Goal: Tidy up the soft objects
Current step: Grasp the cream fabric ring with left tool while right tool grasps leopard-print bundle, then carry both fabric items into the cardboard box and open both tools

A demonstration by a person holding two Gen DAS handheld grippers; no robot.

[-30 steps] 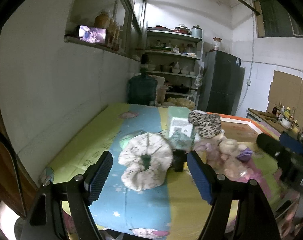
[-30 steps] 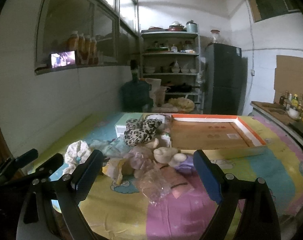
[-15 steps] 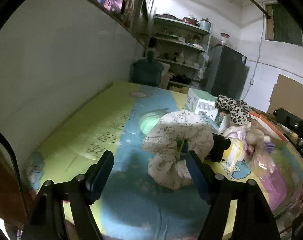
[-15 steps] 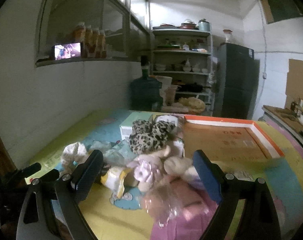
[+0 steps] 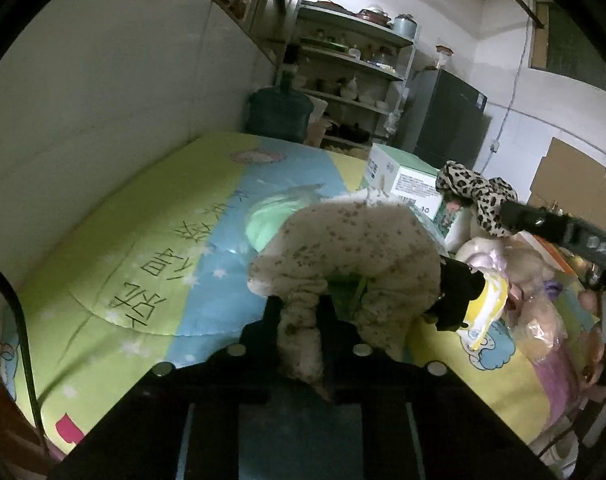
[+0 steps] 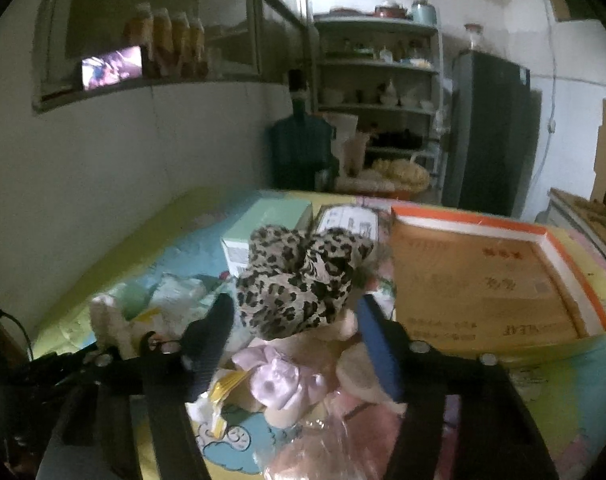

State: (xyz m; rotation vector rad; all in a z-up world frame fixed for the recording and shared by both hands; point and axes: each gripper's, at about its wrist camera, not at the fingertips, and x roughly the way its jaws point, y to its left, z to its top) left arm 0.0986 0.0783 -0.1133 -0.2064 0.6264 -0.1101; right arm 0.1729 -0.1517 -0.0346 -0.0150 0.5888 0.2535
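At lower centre of the left wrist view, the left gripper [image 5: 301,312] has just closed and now pinches a fold of the cream floral scrunchie [image 5: 343,252], which lies on the colourful mat [image 5: 143,240]. In the right wrist view, the right gripper [image 6: 297,322], half spread after closing in, brackets the leopard-print scrunchie [image 6: 299,276] atop the pile; whether its pads press is unclear.

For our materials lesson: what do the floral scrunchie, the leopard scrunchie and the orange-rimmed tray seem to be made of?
Floral scrunchie: matte woven cloth, gathered puffy folds. Leopard scrunchie: probably thin printed fabric, softly bunched. Orange-rimmed tray: likely cardboard, flat brown printed floor, stiff straight walls.
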